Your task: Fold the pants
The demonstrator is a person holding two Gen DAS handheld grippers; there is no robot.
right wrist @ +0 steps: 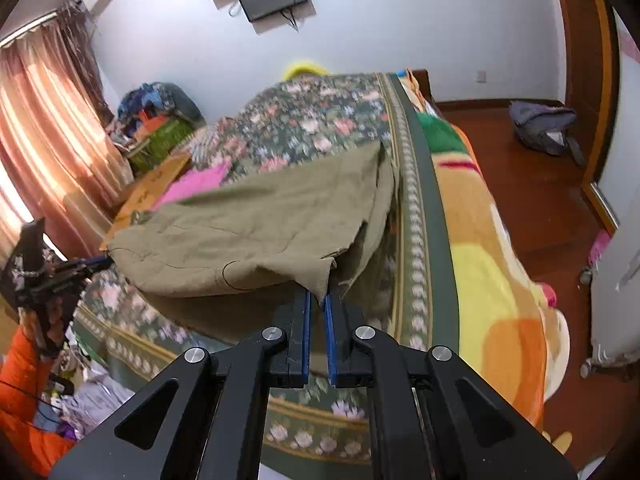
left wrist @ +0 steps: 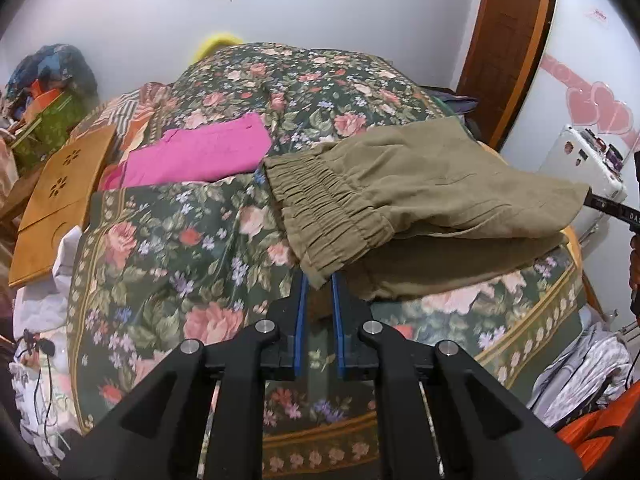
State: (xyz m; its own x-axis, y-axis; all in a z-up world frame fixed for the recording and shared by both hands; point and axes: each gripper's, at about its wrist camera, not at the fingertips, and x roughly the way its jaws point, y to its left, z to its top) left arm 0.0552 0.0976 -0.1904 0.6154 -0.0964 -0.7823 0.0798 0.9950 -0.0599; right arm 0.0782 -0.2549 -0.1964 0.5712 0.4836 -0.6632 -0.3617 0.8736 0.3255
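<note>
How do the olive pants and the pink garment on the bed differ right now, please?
The olive pants are lifted, gripped at two corners by the left gripper and right gripper; the pink garment lies flat and untouched. The olive pants are only part folded, the pink garment neatly folded. Both are over the floral bedspread.

My left tongs reach forward over the near edge of the bed, blue-lined fingers nearly together and pinching the waistband corner of the pants. My right tongs sit toward the bed's right edge, fingers closed to a narrow gap on another corner of the same cloth. Each shows in the other's view only at the frame edge, blurred, probably level with its partner.
</note>
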